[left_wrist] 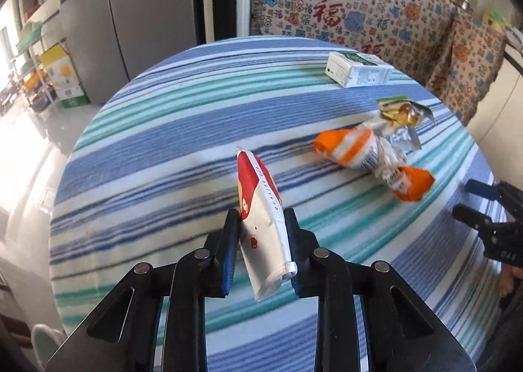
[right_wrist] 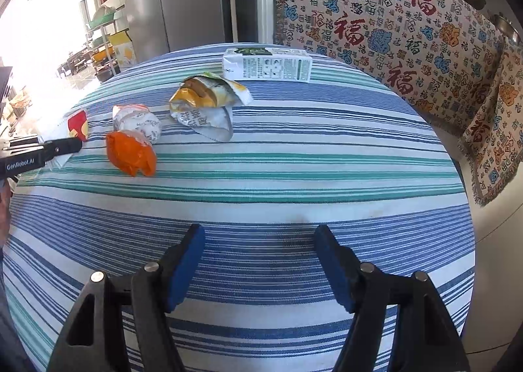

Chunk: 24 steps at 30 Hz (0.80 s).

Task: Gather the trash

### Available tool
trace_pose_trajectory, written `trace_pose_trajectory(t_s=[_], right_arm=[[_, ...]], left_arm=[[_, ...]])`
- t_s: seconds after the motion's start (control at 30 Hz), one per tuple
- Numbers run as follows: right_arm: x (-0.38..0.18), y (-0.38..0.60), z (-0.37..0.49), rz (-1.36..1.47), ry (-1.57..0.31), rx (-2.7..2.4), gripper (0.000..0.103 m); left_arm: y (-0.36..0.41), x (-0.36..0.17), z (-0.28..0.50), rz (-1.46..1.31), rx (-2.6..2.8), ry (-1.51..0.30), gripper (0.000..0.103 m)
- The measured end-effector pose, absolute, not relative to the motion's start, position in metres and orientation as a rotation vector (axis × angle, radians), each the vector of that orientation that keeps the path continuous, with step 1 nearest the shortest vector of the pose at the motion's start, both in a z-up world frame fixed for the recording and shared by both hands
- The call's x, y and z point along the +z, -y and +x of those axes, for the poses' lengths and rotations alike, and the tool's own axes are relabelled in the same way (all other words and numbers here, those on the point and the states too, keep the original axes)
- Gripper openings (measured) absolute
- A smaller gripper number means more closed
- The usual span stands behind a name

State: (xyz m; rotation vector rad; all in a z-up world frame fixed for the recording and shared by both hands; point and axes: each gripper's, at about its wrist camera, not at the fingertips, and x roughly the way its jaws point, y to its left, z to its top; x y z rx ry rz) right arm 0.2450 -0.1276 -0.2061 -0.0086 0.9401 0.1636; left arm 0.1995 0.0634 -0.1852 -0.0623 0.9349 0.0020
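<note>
One wrapper's in your grip — left gripper [left_wrist: 261, 234] clamps the red-and-white wrapper [left_wrist: 263, 224]; right gripper [right_wrist: 260, 260] gapes wide, holding nothing.

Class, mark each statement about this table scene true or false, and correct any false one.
1. The left gripper is closed on a red and white wrapper. True.
2. The right gripper holds the orange wrapper. False: its jaws are open with nothing between them, and the orange wrapper lies on the striped tablecloth.
3. The milk carton stands upright. False: it lies on its side.
4. The yellow snack bag lies between the carton and the orange wrapper. True.
</note>
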Motion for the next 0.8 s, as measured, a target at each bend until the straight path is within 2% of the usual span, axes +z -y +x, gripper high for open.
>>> trace_pose_trajectory(t_s=[0.13,0.37,0.4,0.47,0.57,0.7,0.8], right_arm=[[-0.192,0.086,0.254,0.001,-0.888,0.315,0.071],[-0.194,0.010,0.303,-0.224,-0.877,0.316,0.071],[-0.196,0.007,0.309,-0.242,-0.885,0.311,0.067],[-0.202,0.008,0.317,-0.239,-0.928,0.299,0.040],[-0.197,0.033,0.305,-0.037,-0.993,0.306,0.041],[-0.204,0.091,0.267,0.550,-1.123,0.400,0.041],[-0.222,0.130,0.240,0.776,-1.160,0.357,0.043]], left_arm=[[-0.064,-0.189,0.193,-0.089,-0.006,-0.925,0.026],[-0.066,-0.191,0.192,-0.105,-0.017,-0.911,0.027],[-0.065,-0.192,0.192,-0.100,-0.018,-0.910,0.027],[-0.064,-0.192,0.194,-0.100,-0.023,-0.910,0.027],[-0.067,-0.191,0.195,-0.132,-0.039,-0.916,0.028],[-0.064,-0.188,0.192,-0.181,-0.093,-0.922,0.028],[-0.052,-0.186,0.188,-0.167,-0.140,-0.920,0.029]])
